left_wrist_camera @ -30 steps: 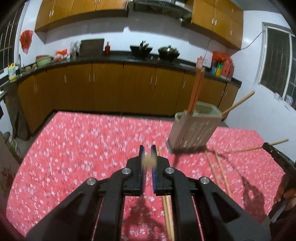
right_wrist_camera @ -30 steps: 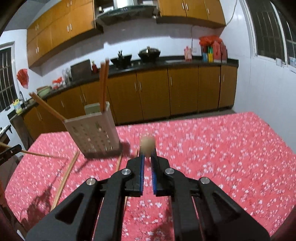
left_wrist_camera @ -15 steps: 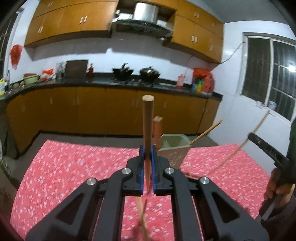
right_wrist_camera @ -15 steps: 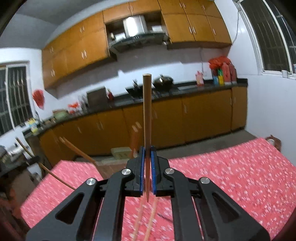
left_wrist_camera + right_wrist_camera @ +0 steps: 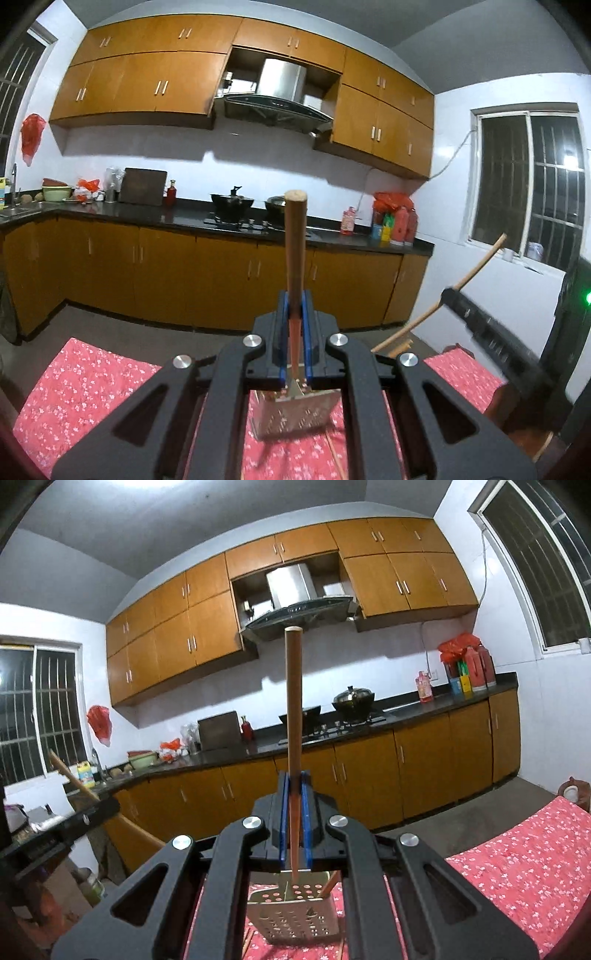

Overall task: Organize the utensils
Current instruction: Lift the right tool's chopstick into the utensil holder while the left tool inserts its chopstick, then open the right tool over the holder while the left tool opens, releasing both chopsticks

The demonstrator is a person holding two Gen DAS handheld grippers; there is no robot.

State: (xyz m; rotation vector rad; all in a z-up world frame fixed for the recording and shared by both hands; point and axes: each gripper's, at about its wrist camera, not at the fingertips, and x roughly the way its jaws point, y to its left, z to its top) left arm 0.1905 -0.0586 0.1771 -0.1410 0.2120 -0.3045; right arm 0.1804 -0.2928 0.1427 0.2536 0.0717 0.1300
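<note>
My left gripper (image 5: 294,299) is shut on a wooden chopstick (image 5: 294,243) that stands upright, its lower end over the perforated utensil holder (image 5: 295,410) on the red floral tablecloth (image 5: 81,384). My right gripper (image 5: 294,779) is shut on another wooden chopstick (image 5: 293,709), also upright, its tip at the mouth of the same holder (image 5: 295,915). The holder has a chopstick (image 5: 328,884) leaning inside. The right gripper with its stick shows in the left wrist view (image 5: 476,321); the left gripper shows at the left of the right wrist view (image 5: 74,819).
Loose chopsticks lie on the cloth beside the holder (image 5: 248,939). Behind the table runs a kitchen counter (image 5: 184,214) with pots, bottles and brown cabinets. The tablecloth extends to the right (image 5: 524,856).
Both grippers have lifted their chopsticks off the table, turned them upright and moved over the holder. The views tilted upward toward the cabinets.
</note>
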